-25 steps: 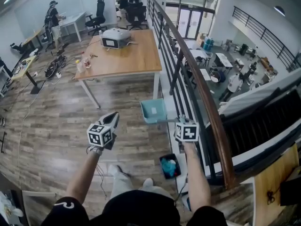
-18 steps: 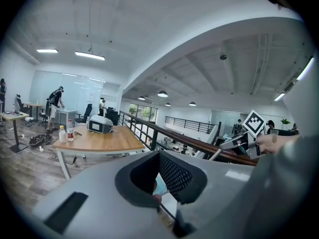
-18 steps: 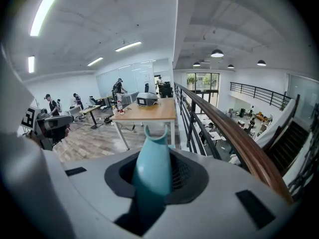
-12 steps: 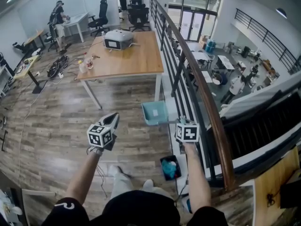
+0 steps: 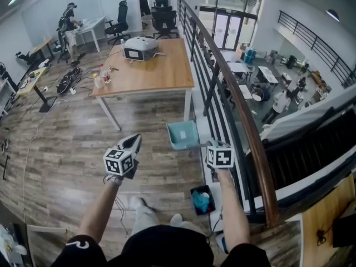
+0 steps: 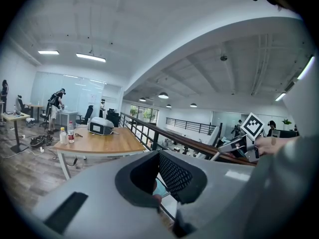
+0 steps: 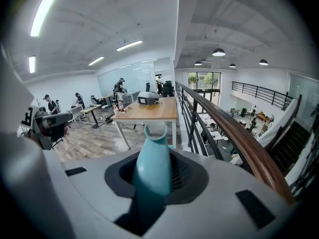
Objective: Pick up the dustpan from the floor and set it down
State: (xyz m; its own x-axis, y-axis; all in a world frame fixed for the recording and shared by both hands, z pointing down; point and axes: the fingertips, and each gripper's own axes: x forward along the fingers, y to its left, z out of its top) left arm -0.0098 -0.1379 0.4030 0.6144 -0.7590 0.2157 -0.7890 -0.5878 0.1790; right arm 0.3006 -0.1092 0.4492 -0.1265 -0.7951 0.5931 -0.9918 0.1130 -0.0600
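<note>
Teal dustpan (image 5: 182, 133) hangs clear of the wood floor (image 5: 67, 143), close to the railing (image 5: 236, 96) on the right, its handle (image 7: 152, 163) pinched in the right tongs (image 5: 208, 143). To its left, the left tongs (image 5: 136, 139) are slightly spread, with nothing between them.

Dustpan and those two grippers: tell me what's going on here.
A person stands on a wooden floor beside a railing, with a gripper in each hand. The right gripper is shut on the handle of a teal dustpan and holds the pan off the floor, out in front and close to the railing. The left gripper is open and empty, off to the side. The dustpan has not been set down yet.
</note>
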